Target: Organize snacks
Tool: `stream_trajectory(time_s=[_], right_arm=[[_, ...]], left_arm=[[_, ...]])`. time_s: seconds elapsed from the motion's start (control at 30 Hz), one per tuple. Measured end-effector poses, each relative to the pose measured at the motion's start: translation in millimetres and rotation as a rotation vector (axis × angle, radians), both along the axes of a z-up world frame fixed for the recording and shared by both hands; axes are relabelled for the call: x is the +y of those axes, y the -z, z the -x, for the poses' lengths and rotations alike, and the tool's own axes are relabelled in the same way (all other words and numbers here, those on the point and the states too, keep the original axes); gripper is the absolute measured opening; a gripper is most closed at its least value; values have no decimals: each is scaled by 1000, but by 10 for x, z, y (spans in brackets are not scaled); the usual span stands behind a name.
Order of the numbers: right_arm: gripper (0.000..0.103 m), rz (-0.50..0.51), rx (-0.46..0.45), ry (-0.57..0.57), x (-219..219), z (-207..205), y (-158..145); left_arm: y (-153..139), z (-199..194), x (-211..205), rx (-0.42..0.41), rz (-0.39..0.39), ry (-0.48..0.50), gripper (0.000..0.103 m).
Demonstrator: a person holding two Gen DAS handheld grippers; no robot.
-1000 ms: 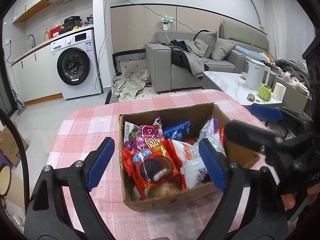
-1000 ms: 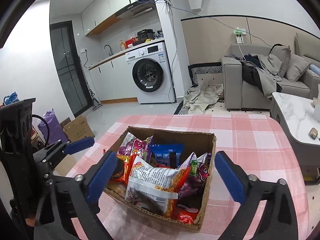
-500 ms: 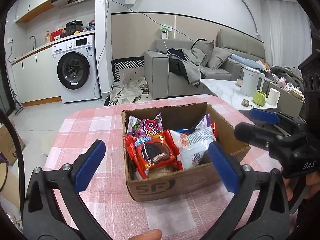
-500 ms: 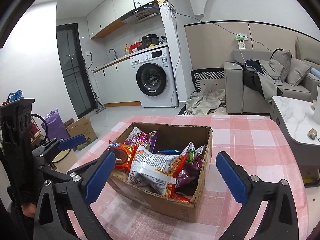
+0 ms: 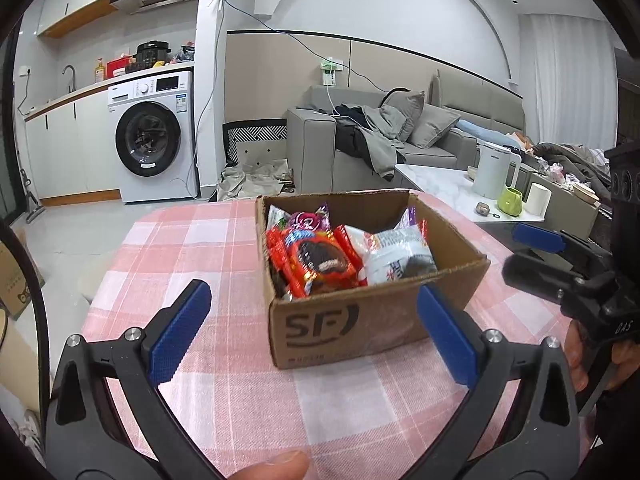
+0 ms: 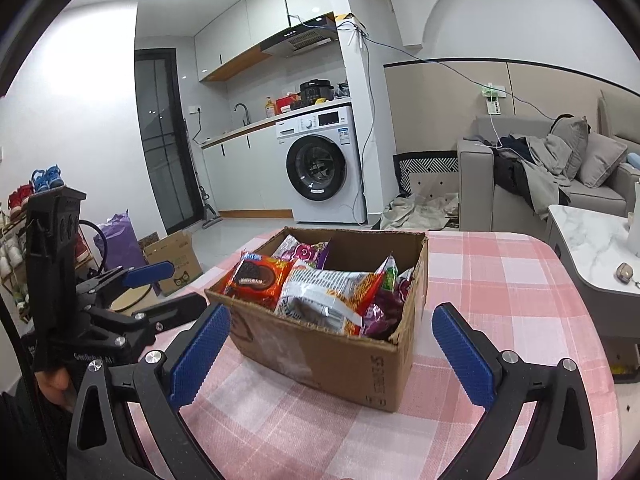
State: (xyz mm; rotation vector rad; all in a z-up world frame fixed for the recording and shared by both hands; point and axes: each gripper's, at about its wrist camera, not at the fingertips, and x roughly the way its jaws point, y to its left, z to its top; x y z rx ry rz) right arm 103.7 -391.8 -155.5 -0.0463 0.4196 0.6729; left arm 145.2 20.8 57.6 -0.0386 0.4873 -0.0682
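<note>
Both grippers, left gripper point(image 5: 316, 332) and right gripper point(image 6: 332, 348), are hanging wide open and empty before the cardboard box point(image 5: 360, 320) sitting on the checked tablecloth point(image 5: 180, 240), its snack packets point(image 6: 320, 292) lying heaped inside, calling for one-packet-at-a-time picking by an exposed edge.

We pull both grippers back from the box point(image 5: 360, 312); left gripper point(image 5: 316, 332) jaws just opened wider, empty; box front now visible.
</note>
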Motion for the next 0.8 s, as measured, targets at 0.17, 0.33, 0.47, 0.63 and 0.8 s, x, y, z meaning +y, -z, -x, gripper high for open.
stream_trajectory(time_s=[0.17, 0.33, 0.47, 0.63, 0.8], right_arm=[[103, -7, -11, -8, -70, 139, 94], [103, -3, -25, 5, -135, 255, 185], [103, -10, -23, 10, -188, 316, 234], [103, -29, -28, 24, -252, 387, 272], [103, -32, -35, 40, -303, 419, 302]], left_arm=[[35, 164, 67, -10, -4, -12, 102], [113, 339, 108, -21, -3, -20, 102], [210, 439, 78, -14, -37, -33, 102], [296, 508, 62, -15, -49, -34, 102], [318, 542, 35, -34, -40, -20, 102]])
